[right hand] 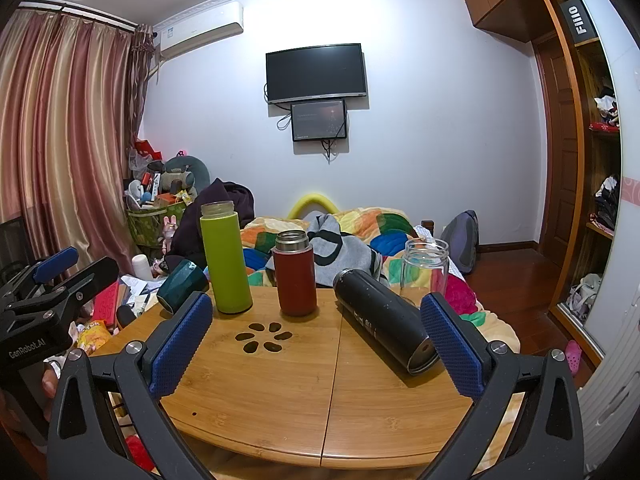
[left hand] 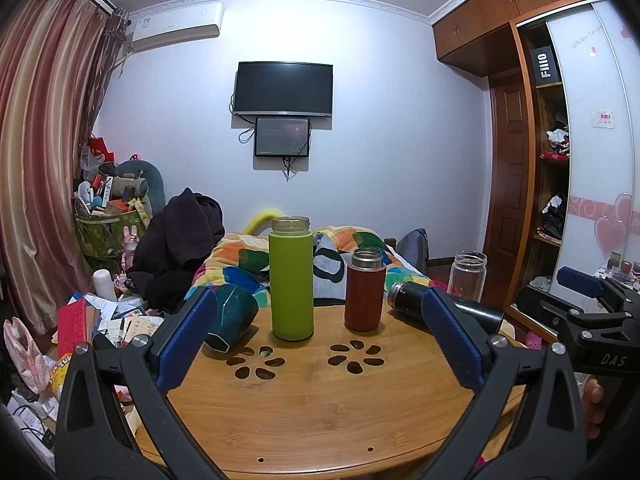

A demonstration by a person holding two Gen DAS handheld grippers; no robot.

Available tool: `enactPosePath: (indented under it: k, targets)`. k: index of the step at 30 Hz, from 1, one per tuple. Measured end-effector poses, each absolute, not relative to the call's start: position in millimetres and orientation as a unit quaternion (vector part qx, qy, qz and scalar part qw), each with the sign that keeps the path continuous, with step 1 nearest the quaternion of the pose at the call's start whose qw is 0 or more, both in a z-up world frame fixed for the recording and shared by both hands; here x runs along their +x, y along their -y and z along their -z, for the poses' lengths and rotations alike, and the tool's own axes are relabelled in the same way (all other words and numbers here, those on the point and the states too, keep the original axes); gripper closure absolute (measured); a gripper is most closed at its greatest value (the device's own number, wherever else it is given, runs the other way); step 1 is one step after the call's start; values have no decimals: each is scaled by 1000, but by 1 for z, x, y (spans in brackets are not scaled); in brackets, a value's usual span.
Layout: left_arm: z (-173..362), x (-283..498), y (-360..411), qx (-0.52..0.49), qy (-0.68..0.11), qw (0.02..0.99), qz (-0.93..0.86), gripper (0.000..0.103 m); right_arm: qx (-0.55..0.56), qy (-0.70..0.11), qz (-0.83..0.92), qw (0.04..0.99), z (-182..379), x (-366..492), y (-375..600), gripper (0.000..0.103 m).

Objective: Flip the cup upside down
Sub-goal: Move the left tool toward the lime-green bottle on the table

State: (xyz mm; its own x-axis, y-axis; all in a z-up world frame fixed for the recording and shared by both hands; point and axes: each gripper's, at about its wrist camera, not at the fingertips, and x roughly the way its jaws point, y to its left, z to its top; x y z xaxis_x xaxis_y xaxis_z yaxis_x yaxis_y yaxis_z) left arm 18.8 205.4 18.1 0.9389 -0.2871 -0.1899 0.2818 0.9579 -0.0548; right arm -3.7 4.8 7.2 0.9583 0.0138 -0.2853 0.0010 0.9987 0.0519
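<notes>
bamboo surface (right hand: 256, 392) carries the green cup (right hand: 225, 258) upright at its far left, so with my left hand-held gripper (left hand: 320, 334) and right hand-held gripper (right hand: 316, 344) both spread empty, i would pinch it mid-body before turning it over.

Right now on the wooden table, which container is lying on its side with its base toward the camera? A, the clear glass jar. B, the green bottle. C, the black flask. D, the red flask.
C: the black flask lies tipped over on the table with its base toward the right gripper, while the green bottle, red flask and glass jar stand upright.
</notes>
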Motion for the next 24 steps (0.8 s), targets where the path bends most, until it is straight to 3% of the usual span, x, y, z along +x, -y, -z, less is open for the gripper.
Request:
enactPosePath:
  k: [24]
  targets:
    - [-21,16,-208,-12,-95,985,143,0,26,-143,-4,989,-8,-4,-4,0]
